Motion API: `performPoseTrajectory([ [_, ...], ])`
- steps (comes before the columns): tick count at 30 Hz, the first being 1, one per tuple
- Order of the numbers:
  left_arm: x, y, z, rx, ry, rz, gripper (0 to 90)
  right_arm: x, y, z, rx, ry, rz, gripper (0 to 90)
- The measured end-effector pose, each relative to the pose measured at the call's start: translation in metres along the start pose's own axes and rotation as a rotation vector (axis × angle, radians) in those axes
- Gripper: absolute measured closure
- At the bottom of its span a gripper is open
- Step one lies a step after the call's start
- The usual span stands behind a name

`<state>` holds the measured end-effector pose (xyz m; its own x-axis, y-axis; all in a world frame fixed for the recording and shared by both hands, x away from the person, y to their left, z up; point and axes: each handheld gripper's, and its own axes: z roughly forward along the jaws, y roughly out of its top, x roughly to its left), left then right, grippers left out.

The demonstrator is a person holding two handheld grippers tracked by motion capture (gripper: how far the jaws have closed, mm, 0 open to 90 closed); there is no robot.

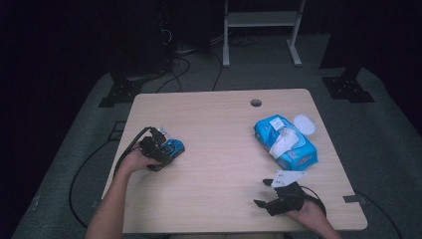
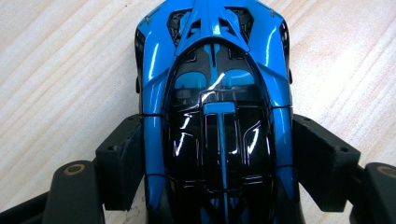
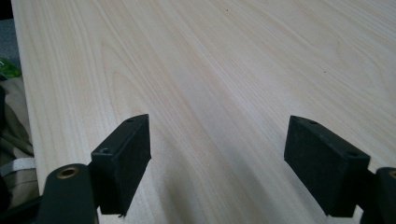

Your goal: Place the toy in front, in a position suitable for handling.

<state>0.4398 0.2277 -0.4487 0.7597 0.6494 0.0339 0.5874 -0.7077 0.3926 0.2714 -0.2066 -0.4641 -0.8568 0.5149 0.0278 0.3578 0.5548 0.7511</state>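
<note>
A glossy blue and black toy car lies on the pale wooden table near its left side, also seen from above as the toy car. My left gripper straddles the car's rear half, and both black pads sit against its sides. From above, the left gripper comes in from the left, held in a hand. My right gripper rests low over the table's front right, open, its fingers pointing left. The right gripper has bare wood between its pads.
A blue pack of wet wipes with a white sheet pulled out lies at the right, and a white round lid sits beside it. A cable hole marks the far edge. Cables trail off the table's left side.
</note>
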Motion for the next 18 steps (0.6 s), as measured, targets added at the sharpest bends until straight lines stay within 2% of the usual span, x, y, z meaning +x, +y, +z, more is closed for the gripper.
performPoseTrajectory([
  [10, -0.0003, -0.0013, -0.0016, -0.002, 0.008, 0.015, 25.8, -0.0007, 0.0000, -0.0001, 0.002, -0.002, 0.003, 21.8],
  [13, 0.0006, -0.0015, -0.0066, -0.029, 0.009, 0.010, 28.1, -0.0003, -0.0001, -0.0001, 0.003, -0.002, 0.000, 21.8],
  [15, -0.0003, -0.0025, -0.0050, -0.005, 0.006, 0.018, 28.1, -0.0005, 0.0000, -0.0002, 0.001, -0.002, 0.000, 21.8],
  [18, -0.0011, -0.0033, -0.0062, -0.007, 0.014, 0.032, 28.2, -0.0006, 0.0001, 0.0000, 0.002, -0.002, 0.001, 21.8],
])
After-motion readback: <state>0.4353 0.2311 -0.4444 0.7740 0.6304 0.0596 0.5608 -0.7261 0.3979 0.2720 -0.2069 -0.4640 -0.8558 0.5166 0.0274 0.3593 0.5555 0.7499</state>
